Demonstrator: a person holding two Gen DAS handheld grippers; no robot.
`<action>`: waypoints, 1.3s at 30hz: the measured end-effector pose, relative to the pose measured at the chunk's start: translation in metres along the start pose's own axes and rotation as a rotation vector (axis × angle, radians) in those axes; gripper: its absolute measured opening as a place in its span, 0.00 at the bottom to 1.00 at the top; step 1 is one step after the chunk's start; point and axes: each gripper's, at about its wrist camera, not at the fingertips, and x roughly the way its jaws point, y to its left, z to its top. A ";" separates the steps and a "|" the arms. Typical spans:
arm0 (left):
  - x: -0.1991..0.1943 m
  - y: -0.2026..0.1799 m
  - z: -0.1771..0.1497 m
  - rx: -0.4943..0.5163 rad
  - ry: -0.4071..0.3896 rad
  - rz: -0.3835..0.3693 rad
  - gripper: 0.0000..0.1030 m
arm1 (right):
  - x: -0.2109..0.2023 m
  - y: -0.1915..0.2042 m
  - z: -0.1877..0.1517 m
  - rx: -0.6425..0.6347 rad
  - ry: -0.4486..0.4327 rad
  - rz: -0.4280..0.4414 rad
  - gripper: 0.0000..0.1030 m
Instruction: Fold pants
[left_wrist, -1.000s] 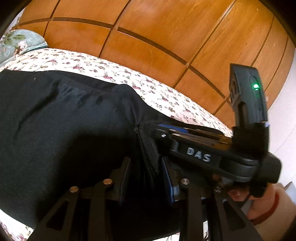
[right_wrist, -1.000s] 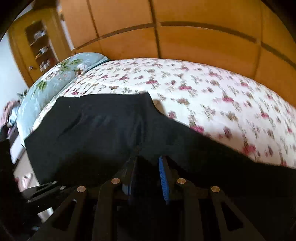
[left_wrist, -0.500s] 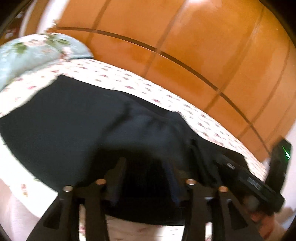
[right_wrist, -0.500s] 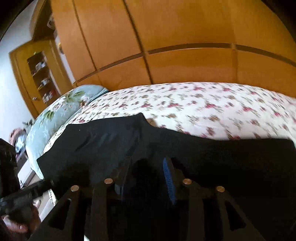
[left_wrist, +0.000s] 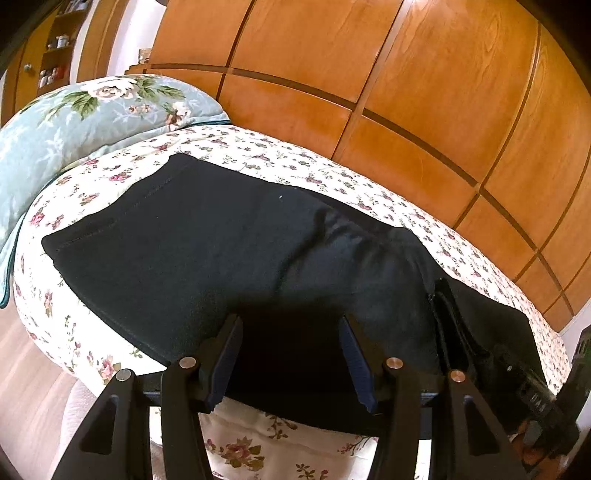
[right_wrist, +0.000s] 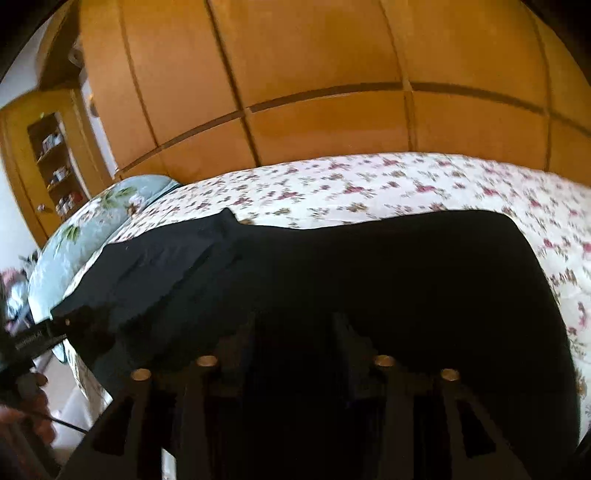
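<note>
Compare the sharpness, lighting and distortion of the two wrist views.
Left wrist view: sharp, well lit, pants and floral bedsheet crisp, with a shadow under the left hand-held gripper. Right wrist view: motion-blurred, dimmer, right hand-held gripper nearly lost against the black cloth. Both bend the wardrobe panels, fisheye style.

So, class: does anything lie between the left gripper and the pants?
Nothing visible. The left gripper is open right over the pants, fingers straddling the near edge, with only cloth and bedsheet beneath.
</note>
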 end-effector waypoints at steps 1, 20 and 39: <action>-0.001 0.001 0.000 -0.003 -0.001 0.006 0.54 | 0.000 0.004 -0.001 -0.026 -0.004 -0.018 0.54; -0.042 0.123 -0.001 -0.432 -0.144 0.121 0.58 | -0.002 0.003 -0.003 -0.002 -0.022 -0.018 0.54; -0.010 0.150 0.024 -0.478 -0.096 0.029 0.15 | -0.001 0.002 -0.002 0.000 -0.019 -0.024 0.54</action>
